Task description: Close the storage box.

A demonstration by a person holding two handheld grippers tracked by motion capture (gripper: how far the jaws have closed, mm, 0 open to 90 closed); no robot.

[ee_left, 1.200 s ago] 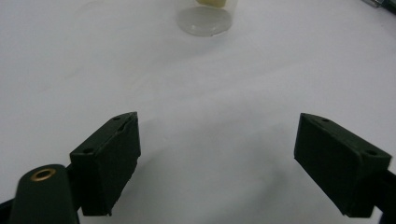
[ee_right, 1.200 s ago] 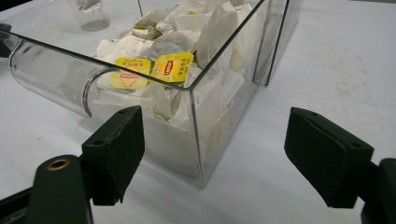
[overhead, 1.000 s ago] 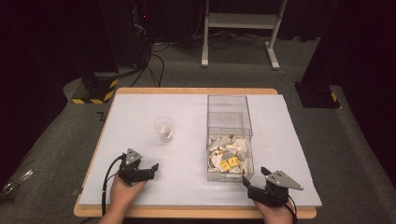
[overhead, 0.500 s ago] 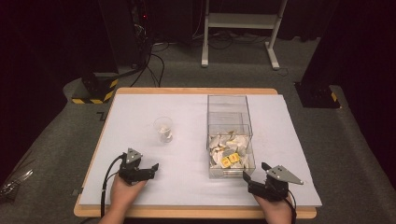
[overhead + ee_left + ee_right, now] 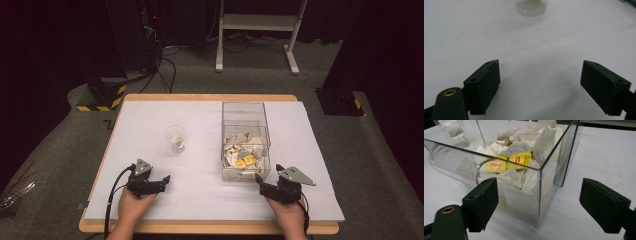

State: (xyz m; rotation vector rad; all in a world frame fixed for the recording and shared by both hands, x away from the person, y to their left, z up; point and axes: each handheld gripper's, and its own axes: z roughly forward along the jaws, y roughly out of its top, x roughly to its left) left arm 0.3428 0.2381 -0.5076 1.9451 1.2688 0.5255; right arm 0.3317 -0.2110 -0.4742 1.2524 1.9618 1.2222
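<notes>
1. The clear box [image 5: 245, 140] of tea bags [image 5: 520, 160] stands right of centre on the white table [image 5: 200, 195], its long axis running away from the person.
2. The right gripper [image 5: 261, 181] sits just before the box's near right corner and is the nearer hand; its jaws, which have just been opening, stand wide and empty.
3. The left gripper [image 5: 161, 179] rests low on the table, jaws wide, holding nothing.
4. The small clear cup [image 5: 175, 138] stands ahead of the left gripper, well apart.
</notes>
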